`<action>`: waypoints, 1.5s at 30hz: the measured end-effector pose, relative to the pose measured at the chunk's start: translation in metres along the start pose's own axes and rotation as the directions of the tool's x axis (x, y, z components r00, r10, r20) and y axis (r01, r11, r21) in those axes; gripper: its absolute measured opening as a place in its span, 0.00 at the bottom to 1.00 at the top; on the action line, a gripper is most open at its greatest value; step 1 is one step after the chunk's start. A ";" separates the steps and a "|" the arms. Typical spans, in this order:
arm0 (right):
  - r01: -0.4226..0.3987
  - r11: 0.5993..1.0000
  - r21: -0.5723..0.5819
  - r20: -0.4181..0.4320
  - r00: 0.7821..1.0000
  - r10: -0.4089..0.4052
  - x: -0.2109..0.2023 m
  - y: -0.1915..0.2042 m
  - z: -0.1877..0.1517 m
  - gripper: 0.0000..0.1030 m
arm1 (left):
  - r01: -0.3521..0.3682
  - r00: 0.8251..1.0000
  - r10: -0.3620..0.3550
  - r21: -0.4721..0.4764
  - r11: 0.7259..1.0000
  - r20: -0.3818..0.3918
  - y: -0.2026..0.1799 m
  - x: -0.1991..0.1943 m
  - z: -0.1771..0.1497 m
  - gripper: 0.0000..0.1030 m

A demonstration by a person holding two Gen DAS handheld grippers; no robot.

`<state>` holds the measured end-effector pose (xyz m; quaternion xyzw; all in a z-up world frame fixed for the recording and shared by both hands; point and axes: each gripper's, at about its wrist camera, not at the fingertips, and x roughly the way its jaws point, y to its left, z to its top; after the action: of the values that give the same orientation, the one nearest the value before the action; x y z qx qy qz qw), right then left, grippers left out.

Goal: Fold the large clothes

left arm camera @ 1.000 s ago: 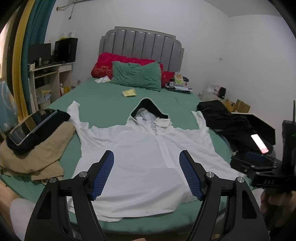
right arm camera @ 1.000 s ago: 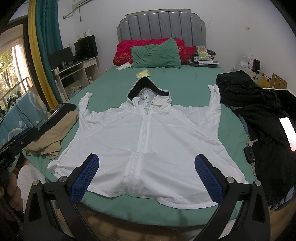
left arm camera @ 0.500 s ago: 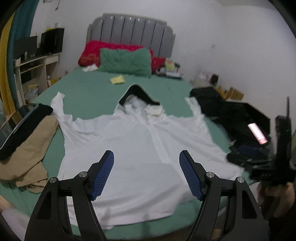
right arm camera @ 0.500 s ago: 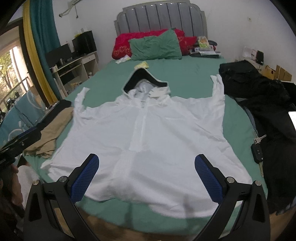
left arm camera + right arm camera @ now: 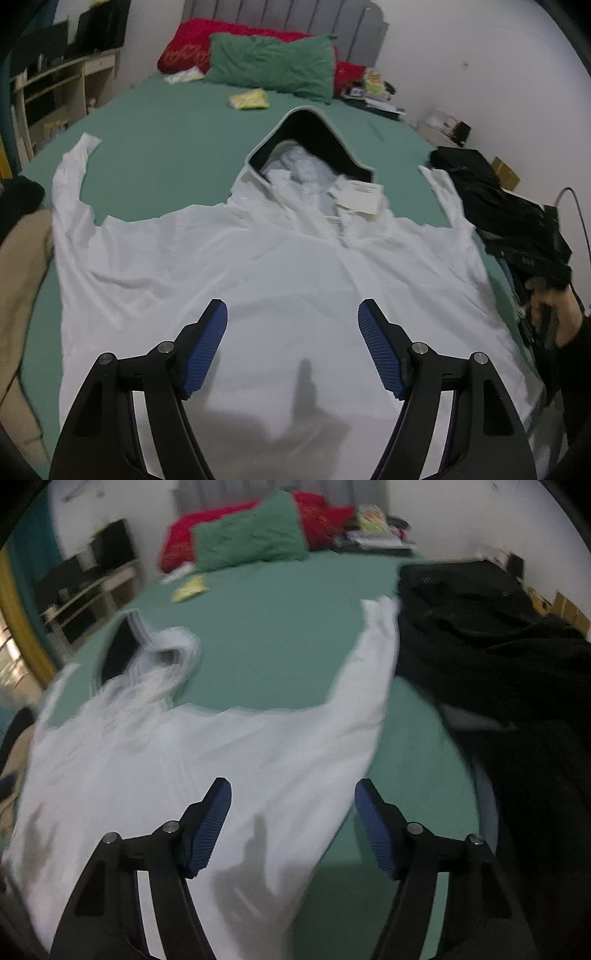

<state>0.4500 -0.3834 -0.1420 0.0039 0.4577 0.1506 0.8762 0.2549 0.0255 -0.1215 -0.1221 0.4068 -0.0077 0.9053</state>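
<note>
White hooded jacket lies spread on the green bed; left hand-held gripper and right hand-held gripper both gape apart.

Hoodie spread flat on bed, hood toward pillows at headboard; dark clothes right of it, desk left of bed.

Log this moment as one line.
white hooded jacket flat on green bed | left tongs open | right tongs open | no fold
</note>
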 end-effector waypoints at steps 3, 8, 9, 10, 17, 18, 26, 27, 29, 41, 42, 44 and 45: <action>-0.002 0.991 0.135 -0.057 0.998 0.010 0.051 -0.045 0.028 0.67 | -0.009 1.000 0.009 -0.054 0.999 -0.013 0.017 0.020 0.008 0.74; -0.119 0.966 0.228 0.006 0.993 0.121 0.060 -0.057 0.039 0.03 | -0.007 1.000 0.005 -0.061 0.998 -0.023 0.032 0.023 0.009 0.74; -0.117 0.972 0.205 0.037 0.993 0.111 0.049 -0.046 0.039 0.03 | -0.006 1.000 0.005 -0.054 0.999 -0.022 0.033 0.019 0.009 0.74; -0.105 0.982 0.156 0.062 0.993 0.096 0.036 -0.030 0.040 0.03 | -0.006 1.000 0.005 -0.048 0.999 -0.020 0.035 0.015 0.009 0.74; -0.132 0.977 -0.168 0.119 0.981 0.154 -0.035 0.148 0.016 0.03 | 0.007 0.999 -0.006 -0.021 1.000 0.036 0.047 -0.038 0.009 0.74; -0.140 0.969 -0.201 0.109 0.980 0.164 -0.038 0.174 0.008 0.04 | 0.006 0.999 -0.005 -0.017 1.000 0.046 0.049 -0.046 0.008 0.74; -0.408 0.865 -0.291 -0.130 0.913 0.386 -0.021 0.280 -0.063 0.68 | -0.019 0.996 0.022 -0.032 0.999 0.083 0.072 -0.074 -0.005 0.74; -0.404 0.860 -0.312 -0.115 0.915 0.388 -0.028 0.277 -0.065 0.68 | -0.025 0.997 0.028 -0.035 0.999 0.079 0.077 -0.073 -0.007 0.74; -0.354 0.878 -0.323 -0.057 0.933 0.356 -0.042 0.248 -0.054 0.69 | -0.028 0.997 0.031 -0.049 0.998 0.070 0.085 -0.070 -0.010 0.74; -0.286 0.929 0.235 -0.064 0.949 0.309 0.062 0.023 0.012 0.60 | -0.023 0.999 0.024 -0.058 0.998 0.028 0.080 -0.036 -0.019 0.74; -0.343 0.905 0.250 -0.054 0.929 0.367 0.071 0.026 0.010 0.35 | -0.021 0.999 0.022 -0.057 0.998 0.023 0.078 -0.034 -0.020 0.74; -0.360 0.902 0.240 -0.056 0.922 0.383 0.078 0.034 0.010 0.02 | -0.023 1.000 0.024 -0.053 0.998 0.012 0.075 -0.031 -0.021 0.74; -0.358 0.905 0.229 -0.039 0.926 0.376 0.074 0.040 0.011 0.02 | -0.022 1.000 0.022 -0.050 0.998 0.006 0.073 -0.030 -0.022 0.74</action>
<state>0.4884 -0.3239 -0.1891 0.1796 0.4981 0.2621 0.8068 0.2124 0.0948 -0.1297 -0.1404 0.4051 0.0129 0.9033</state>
